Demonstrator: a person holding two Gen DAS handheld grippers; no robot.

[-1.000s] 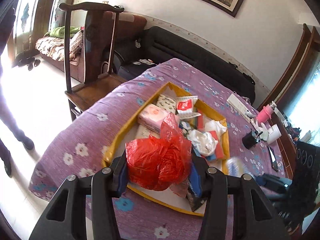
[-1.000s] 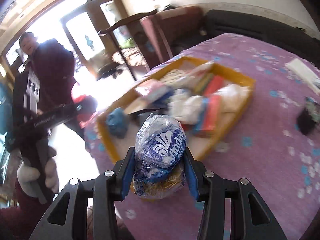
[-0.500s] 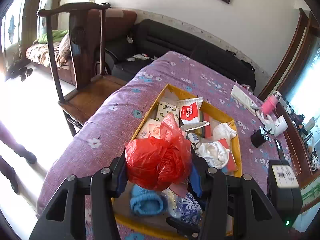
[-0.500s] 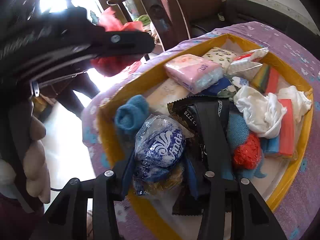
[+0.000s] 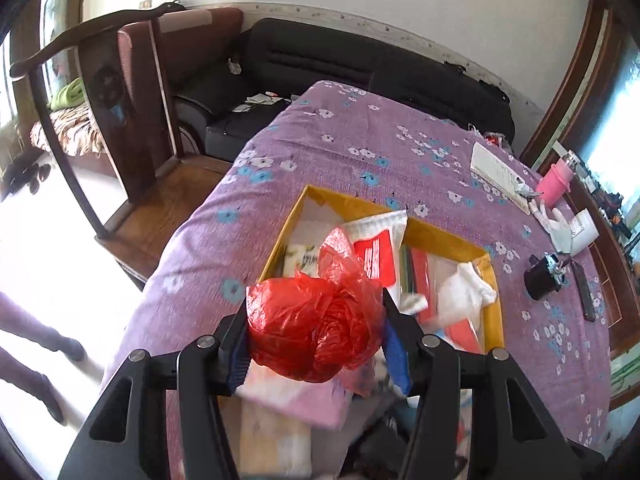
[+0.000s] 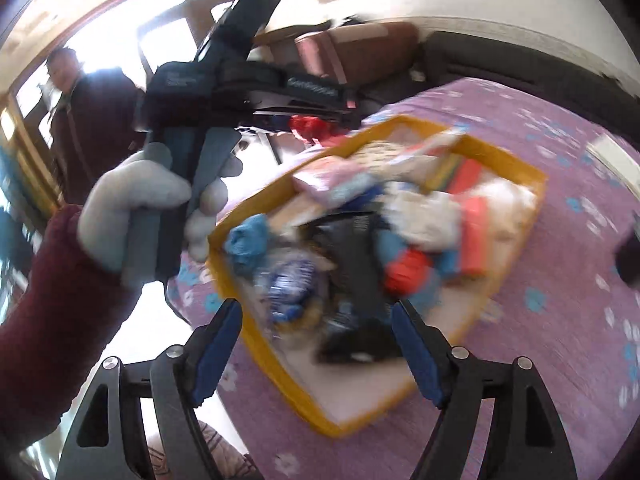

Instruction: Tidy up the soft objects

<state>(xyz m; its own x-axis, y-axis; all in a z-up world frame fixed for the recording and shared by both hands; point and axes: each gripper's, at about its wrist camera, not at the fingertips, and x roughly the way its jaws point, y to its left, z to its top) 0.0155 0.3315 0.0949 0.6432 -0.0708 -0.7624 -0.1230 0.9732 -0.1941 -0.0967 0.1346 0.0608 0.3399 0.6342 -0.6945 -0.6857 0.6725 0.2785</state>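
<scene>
My left gripper (image 5: pixel 314 330) is shut on a crumpled red plastic bag (image 5: pixel 316 324) and holds it over the near part of the yellow tray (image 5: pixel 444 236). The tray holds several soft things: a pink tissue pack (image 5: pixel 296 396), a white cloth (image 5: pixel 464 292) and a red-and-white packet (image 5: pixel 378 256). My right gripper (image 6: pixel 316 340) is open and empty above the tray's (image 6: pixel 532 200) near corner. The blue-and-white printed bag (image 6: pixel 290 284) lies in the tray beside a blue cloth (image 6: pixel 248 240). The left gripper and red bag (image 6: pixel 306 125) show in the right wrist view, blurred.
The tray sits on a purple flowered tablecloth (image 5: pixel 360 152). A wooden chair (image 5: pixel 120 92) stands at the table's left and a black sofa (image 5: pixel 360 68) behind. A pink cup (image 5: pixel 554 180), a black cup (image 5: pixel 542 280) and a white box (image 5: pixel 498 172) are at right. A person (image 6: pixel 76 112) stands at left.
My right gripper has opened and let go of the blue-and-white bag, which now lies in the tray, and has pulled back. My left gripper has moved forward over the tray with the red bag.
</scene>
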